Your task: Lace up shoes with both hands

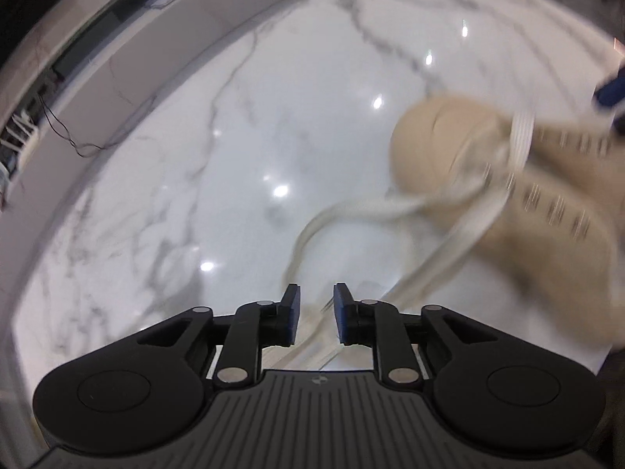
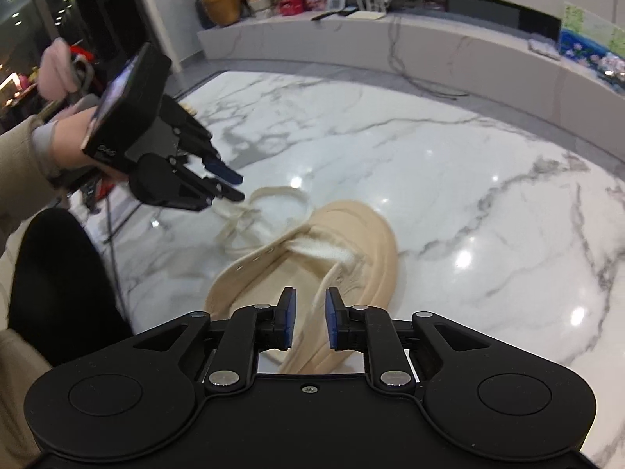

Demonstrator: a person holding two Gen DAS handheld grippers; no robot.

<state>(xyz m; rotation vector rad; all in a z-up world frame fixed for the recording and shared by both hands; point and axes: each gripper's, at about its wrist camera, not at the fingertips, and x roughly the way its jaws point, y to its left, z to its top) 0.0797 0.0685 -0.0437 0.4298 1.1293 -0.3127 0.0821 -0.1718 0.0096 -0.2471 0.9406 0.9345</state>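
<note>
Beige shoe [image 2: 312,258] lying flat on the white marble bench [image 2: 488,203], eyelets mostly empty. Its cream lace [image 2: 250,219] is threaded low, loose ends sprawled beside the shoe.

The shoe [image 2: 312,258] lies on the marble table [image 2: 488,215], just ahead of the right gripper [image 2: 310,320] fingers. Its lace [image 2: 250,215] spreads on the table to the left of the shoe (in loose loops), below the left gripper [image 2: 230,183] fingertips.

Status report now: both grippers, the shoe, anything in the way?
Left gripper open, lace between fingers, ungripped. Right gripper open over shoe. Lace loose on table. Nothing in the way.
</note>
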